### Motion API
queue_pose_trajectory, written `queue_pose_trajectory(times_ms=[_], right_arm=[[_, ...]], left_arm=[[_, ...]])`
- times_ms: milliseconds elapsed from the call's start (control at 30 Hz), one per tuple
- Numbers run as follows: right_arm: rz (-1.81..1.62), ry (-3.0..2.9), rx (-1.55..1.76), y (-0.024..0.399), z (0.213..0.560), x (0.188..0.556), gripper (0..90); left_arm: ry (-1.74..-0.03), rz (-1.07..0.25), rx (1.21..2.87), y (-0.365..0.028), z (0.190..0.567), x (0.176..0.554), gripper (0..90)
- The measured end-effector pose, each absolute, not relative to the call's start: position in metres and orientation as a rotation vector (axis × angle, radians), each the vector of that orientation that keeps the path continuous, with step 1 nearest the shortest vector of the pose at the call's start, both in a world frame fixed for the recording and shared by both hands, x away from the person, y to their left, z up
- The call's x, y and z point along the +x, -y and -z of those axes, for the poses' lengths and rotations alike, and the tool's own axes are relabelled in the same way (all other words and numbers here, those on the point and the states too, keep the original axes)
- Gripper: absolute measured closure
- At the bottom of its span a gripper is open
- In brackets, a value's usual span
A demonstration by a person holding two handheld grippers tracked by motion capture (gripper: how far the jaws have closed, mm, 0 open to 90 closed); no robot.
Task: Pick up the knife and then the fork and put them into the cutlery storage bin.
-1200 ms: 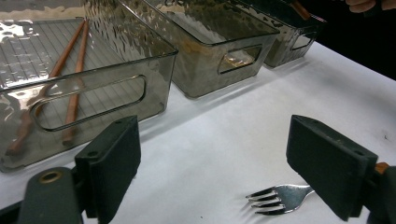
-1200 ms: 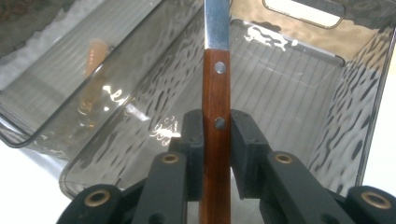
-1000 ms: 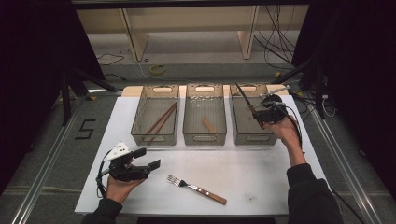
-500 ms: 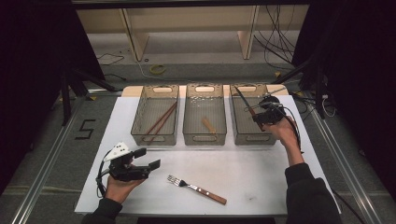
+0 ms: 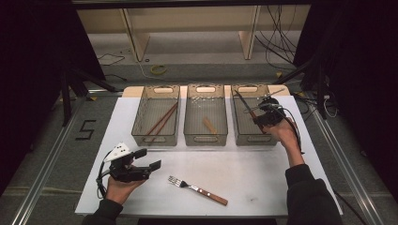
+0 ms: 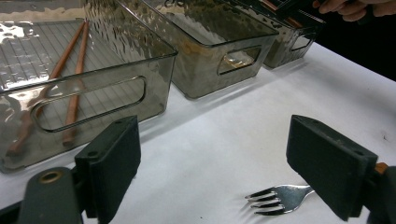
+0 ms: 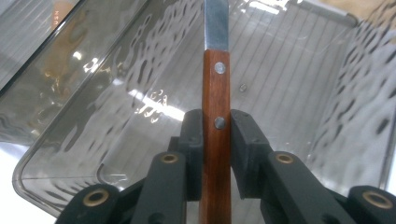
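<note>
Wood-handled and steel-bladed, a knife [image 5: 246,109] is seen in the high view at the upper right of the frame, clamped by the right gripper [image 5: 263,119] over the right bin [image 5: 239,136], its blade slanting up and to the left. Three smoky plastic bins are lined along the far edge of the white table [image 5: 263,173]; chopsticks [image 5: 162,119] lie in the left bin [image 5: 141,136], and a small wooden piece [image 5: 210,125] lies in the middle bin [image 5: 205,137]. At the lower left, the left gripper [image 5: 152,161] is held just above the table with its jaws spread wide and nothing between them. A fork [image 5: 197,190] lies at lower centre, near that gripper.

In the left gripper view, the jaws are seen far apart at the bottom corners, with the fork's tines [image 6: 273,199] on the table between them at lower right and the chopsticks [image 6: 70,93] behind the bin wall at upper left.

In the right gripper view, the knife handle [image 7: 215,140] is pinched upright between the two pads at centre, its blade [image 7: 216,23] reaching to the top edge, with the ribbed bin floor [image 7: 289,79] behind.
</note>
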State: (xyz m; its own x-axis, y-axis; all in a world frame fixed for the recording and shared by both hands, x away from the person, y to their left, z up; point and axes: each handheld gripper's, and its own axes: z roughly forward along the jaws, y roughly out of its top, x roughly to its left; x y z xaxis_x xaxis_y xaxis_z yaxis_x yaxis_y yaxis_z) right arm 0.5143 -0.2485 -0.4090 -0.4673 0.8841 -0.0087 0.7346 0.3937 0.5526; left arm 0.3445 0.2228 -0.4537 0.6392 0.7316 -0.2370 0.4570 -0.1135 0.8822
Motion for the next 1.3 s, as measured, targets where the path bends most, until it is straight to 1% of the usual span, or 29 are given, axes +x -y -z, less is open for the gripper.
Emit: queue_pose_trajectory(times_ms=[67, 100, 333, 400, 433, 500, 800, 833, 933, 1000, 1300], right_arm=[[-0.699, -2.367, 1.421, 0.248, 0.41, 0.515, 75.3], [-0.694, -2.365, 1.419, 0.248, 0.41, 0.514, 72.0], [-0.749, -2.354, 1.424, 0.245, 0.404, 0.511, 36.1], [-0.748, -2.342, 1.405, 0.242, 0.401, 0.509, 31.3], [-0.759, -2.327, 1.4, 0.241, 0.399, 0.508, 30.5], [-0.8, -2.338, 1.377, 0.24, 0.395, 0.506, 34.7], [-0.936, -2.359, 1.3, 0.231, 0.383, 0.492, 32.9], [-0.965, -2.354, 1.29, 0.23, 0.381, 0.49, 32.3], [-1.046, -2.369, 1.263, 0.229, 0.377, 0.485, 25.9], [-1.085, -2.37, 1.249, 0.228, 0.376, 0.481, 23.7], [-1.165, -2.384, 1.179, 0.213, 0.372, 0.461, 22.4]], left_arm=[[-0.966, -0.31, 1.754, -0.223, 0.454, 0.344, 17.5], [-0.966, -0.31, 1.754, -0.223, 0.454, 0.344, 17.5], [-0.966, -0.31, 1.755, -0.223, 0.454, 0.345, 17.5], [-0.966, -0.31, 1.755, -0.223, 0.454, 0.344, 17.5], [-0.966, -0.31, 1.755, -0.223, 0.454, 0.344, 17.5], [-0.966, -0.308, 1.755, -0.223, 0.454, 0.344, 17.5], [-0.966, -0.309, 1.755, -0.223, 0.454, 0.344, 17.5], [-0.966, -0.309, 1.755, -0.223, 0.454, 0.344, 17.5], [-0.965, -0.308, 1.756, -0.222, 0.454, 0.344, 17.5], [-0.964, -0.309, 1.756, -0.222, 0.454, 0.344, 17.5], [-0.962, -0.309, 1.754, -0.223, 0.453, 0.344, 17.5]])
